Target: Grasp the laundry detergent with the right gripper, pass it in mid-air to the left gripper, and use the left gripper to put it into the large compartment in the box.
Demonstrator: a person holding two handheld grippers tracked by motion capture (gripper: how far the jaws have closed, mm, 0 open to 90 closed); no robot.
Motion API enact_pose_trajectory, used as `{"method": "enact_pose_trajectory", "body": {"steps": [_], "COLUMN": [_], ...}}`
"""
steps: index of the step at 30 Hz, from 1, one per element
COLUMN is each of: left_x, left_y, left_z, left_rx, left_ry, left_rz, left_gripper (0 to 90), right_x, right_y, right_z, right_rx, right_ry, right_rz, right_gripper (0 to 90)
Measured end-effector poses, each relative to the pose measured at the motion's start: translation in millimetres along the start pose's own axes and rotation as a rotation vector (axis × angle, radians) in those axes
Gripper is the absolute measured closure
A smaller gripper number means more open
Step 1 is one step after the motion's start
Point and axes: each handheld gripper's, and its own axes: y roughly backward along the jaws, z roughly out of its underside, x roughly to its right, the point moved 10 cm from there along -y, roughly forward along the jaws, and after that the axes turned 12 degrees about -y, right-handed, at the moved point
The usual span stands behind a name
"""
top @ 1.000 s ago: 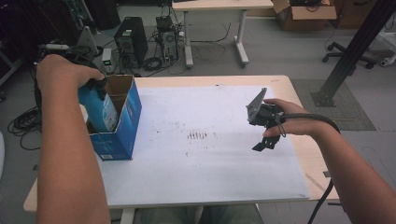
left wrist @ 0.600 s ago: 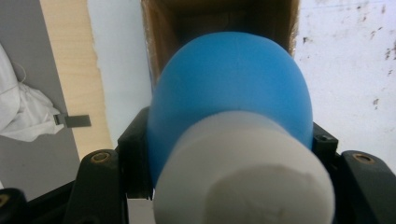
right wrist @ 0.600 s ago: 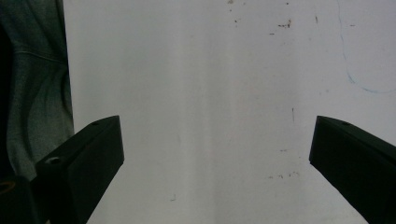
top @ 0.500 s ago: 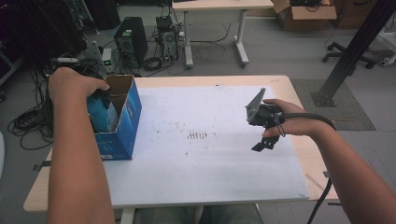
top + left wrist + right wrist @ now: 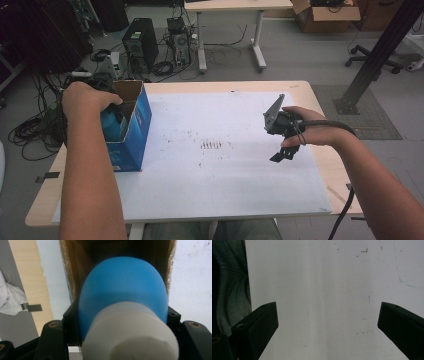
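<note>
Blue bottle [image 5: 123, 290]: blurred between the fingers; white cap [image 5: 130, 336] cut by frame bottom. Box [image 5: 131, 131] wall hides its lower body.

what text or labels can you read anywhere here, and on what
None can be read.
Blue box: pale print low on its near face, too small and blurred to read.
Blue bottle with white cap: no label shows.
White table sheet: a row of short dark marks, not legible as letters.
Cardboard box on the floor: no readable print.
</note>
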Motion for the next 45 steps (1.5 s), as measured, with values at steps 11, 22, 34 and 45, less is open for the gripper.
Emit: {"method": "enact_pose_trajectory", "body": {"steps": [11,22,34,45], "left_x": [0.9,1.6,2.7,1.8], "left_y": [-17.6,-32.0,-41.7,-43.9], "left_z": [1.5,2.4,1.4,1.0], "left_rx": [-0.015,-0.031,-0.049,-0.046], "left_ry": [-0.01,-0.009,-0.017,-0.016], "left_rz": [0.006,0.004,-0.005,-0.006], "left_gripper": [37.8,37.8,37.8,37.7], "right_x": [-1.8,-2.3,-2.3,-3.0], "right_y": [-1.2,-0.6,-1.5,-2.3], "right_z": [-2.2,-3.3,-3.2,-3.8], "right_rx": [0.002,0.018,0.025,0.028], "right_ry": [0.003,0.007,0.013,0.015], "right_rz": [-0.002,-0.003,-0.008,-0.008], "right_gripper": [3.2,3.3,3.2,3.2]}}
